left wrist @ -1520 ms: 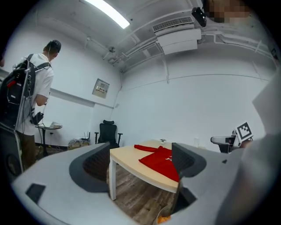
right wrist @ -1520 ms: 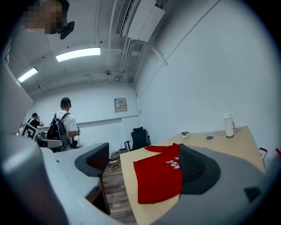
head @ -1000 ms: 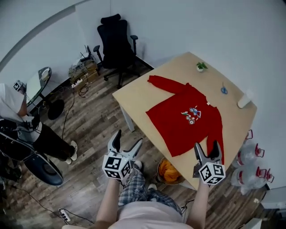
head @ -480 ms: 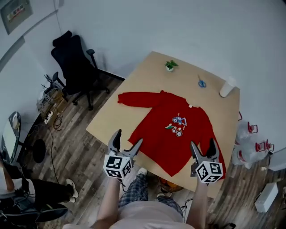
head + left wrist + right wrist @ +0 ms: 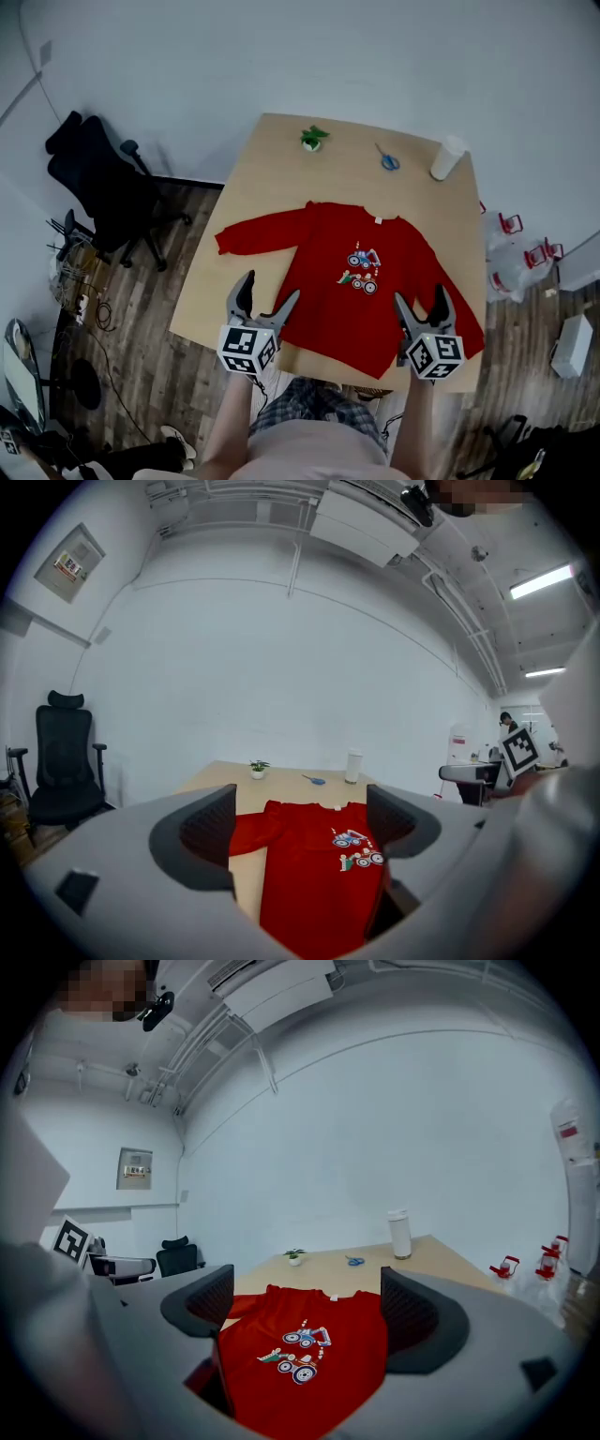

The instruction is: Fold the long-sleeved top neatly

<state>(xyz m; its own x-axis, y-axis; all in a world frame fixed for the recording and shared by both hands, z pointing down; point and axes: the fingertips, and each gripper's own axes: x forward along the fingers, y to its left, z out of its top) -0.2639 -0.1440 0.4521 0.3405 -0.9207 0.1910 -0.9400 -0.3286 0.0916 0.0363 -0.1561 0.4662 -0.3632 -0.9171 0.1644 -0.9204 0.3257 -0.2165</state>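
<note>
While left tool [image 5: 269,289] and right tool [image 5: 420,298] gape empty, red top [image 5: 361,281] flat, collar [image 5: 378,219] pointing away.

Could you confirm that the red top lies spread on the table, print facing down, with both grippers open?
Not quite: the print faces up, as the head view shows. The red top does lie spread on the table, and the left gripper and right gripper are open.
</note>
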